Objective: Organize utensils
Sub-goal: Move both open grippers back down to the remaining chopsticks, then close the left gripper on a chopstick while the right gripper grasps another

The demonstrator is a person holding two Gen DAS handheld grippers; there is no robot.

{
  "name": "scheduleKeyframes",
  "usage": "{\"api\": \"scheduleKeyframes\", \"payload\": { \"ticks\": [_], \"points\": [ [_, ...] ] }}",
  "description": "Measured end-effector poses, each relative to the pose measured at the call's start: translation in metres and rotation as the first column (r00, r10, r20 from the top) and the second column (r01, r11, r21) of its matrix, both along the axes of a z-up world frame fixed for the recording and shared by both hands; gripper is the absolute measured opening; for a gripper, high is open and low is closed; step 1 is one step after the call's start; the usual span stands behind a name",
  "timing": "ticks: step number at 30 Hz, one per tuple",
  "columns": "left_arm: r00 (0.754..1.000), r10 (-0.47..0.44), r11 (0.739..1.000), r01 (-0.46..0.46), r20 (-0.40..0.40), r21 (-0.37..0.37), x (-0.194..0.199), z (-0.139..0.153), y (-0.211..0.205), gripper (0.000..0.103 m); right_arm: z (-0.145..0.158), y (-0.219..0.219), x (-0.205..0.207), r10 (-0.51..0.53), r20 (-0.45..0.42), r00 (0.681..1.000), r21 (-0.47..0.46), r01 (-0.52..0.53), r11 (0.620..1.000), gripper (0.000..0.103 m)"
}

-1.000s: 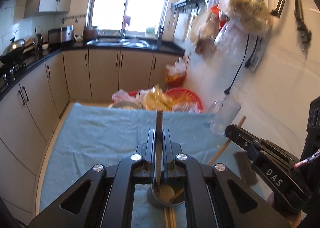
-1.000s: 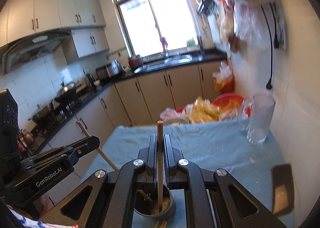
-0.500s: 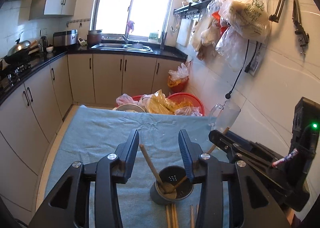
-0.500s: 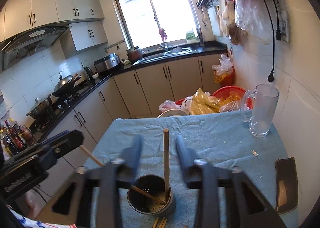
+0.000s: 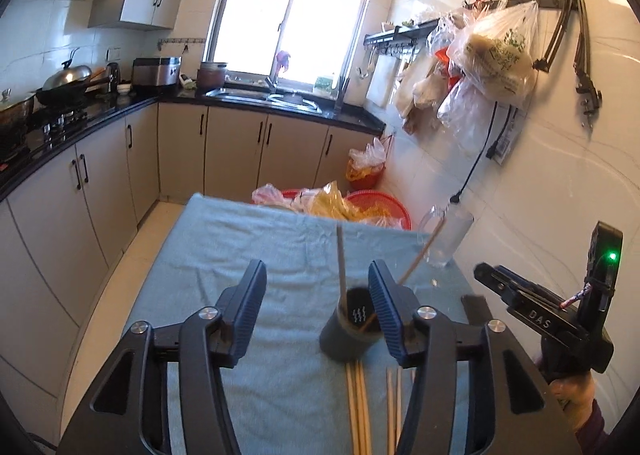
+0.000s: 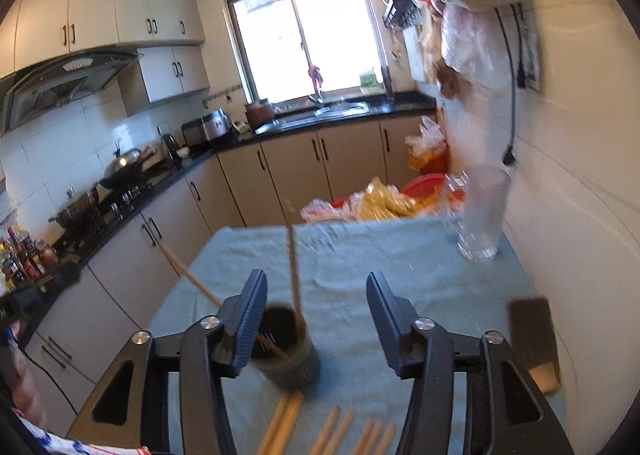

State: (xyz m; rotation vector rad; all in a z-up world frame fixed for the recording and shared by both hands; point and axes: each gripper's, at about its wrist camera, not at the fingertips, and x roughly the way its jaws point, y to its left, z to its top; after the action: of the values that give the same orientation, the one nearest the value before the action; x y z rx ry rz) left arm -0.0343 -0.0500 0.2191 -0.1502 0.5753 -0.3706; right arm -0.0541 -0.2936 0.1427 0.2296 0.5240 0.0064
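Note:
A dark grey utensil cup (image 5: 347,337) (image 6: 286,351) stands on the blue cloth with two wooden chopsticks (image 5: 341,263) (image 6: 294,267) leaning in it. Several more chopsticks (image 5: 360,407) (image 6: 332,431) lie flat on the cloth just in front of the cup. My left gripper (image 5: 316,315) has its jaws opening, with nothing between them; the cup is beside its right finger. My right gripper (image 6: 316,315) is also opening and empty, the cup by its left finger. The right gripper (image 5: 536,311) also shows at the right of the left wrist view.
A glass mug (image 5: 448,239) (image 6: 482,215) stands at the table's far right by the tiled wall. A dark flat object (image 6: 534,339) lies at the right edge. Baskets and plastic bags (image 5: 340,207) sit beyond the far edge. Cabinets and a stove (image 6: 120,183) line the left.
Both grippers were shut on one chopstick each above the cup; both have let go and opened, leaving the chopsticks in the cup. Both have drawn back, the left sideways to the left.

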Motion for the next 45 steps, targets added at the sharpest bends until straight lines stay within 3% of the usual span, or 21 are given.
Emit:
{"api": "scheduleKeyframes", "payload": {
  "ticks": [3, 7, 12, 17, 24, 31, 33, 36, 45],
  "points": [
    [0.998, -0.025, 0.999, 0.027, -0.050, 0.036, -0.011, -0.028, -0.004, 0.055, -0.029, -0.010, -0.017, -0.004, -0.075, 0.997, 0.007, 0.005, 1.000, 0.059],
    [0.987, -0.070, 0.992, 0.084, -0.145, 0.095, -0.015, -0.077, -0.023, 0.055, -0.091, -0.027, -0.038, -0.017, -0.216, 0.976, 0.040, 0.027, 0.999, 0.059],
    [0.943, -0.141, 0.969, 0.194, -0.302, 0.153, -0.016, -0.146, -0.059, 0.054, -0.144, -0.035, -0.057, -0.001, -0.326, 0.946, 0.085, 0.030, 0.996, 0.054],
    [0.913, -0.189, 0.944, 0.270, -0.360, 0.189, -0.011, -0.180, -0.085, 0.035, -0.166, -0.027, -0.064, 0.030, -0.348, 0.937, 0.078, -0.003, 0.997, 0.044],
    [0.898, -0.187, 0.933, 0.289, -0.399, 0.213, 0.001, -0.198, -0.099, 0.016, -0.179, -0.007, -0.057, 0.050, -0.366, 0.929, 0.036, -0.040, 0.999, 0.038],
    [0.898, -0.179, 0.931, 0.287, -0.403, 0.226, 0.008, -0.201, -0.107, 0.016, -0.182, -0.005, -0.052, 0.036, -0.371, 0.928, 0.002, -0.038, 0.999, 0.029],
    [0.887, -0.178, 0.934, 0.289, -0.426, 0.211, 0.014, -0.204, -0.108, 0.016, -0.182, -0.006, -0.050, 0.030, -0.374, 0.927, -0.002, -0.034, 0.999, 0.024],
    [0.893, -0.159, 0.937, 0.271, -0.421, 0.222, 0.019, -0.206, -0.111, 0.007, -0.182, -0.006, -0.048, 0.021, -0.382, 0.924, -0.010, -0.027, 1.000, 0.014],
    [0.868, -0.102, 0.962, 0.210, -0.485, 0.173, 0.011, -0.205, -0.082, 0.007, -0.182, -0.017, -0.057, 0.018, -0.412, 0.911, 0.008, -0.016, 1.000, 0.009]
  ]
}}
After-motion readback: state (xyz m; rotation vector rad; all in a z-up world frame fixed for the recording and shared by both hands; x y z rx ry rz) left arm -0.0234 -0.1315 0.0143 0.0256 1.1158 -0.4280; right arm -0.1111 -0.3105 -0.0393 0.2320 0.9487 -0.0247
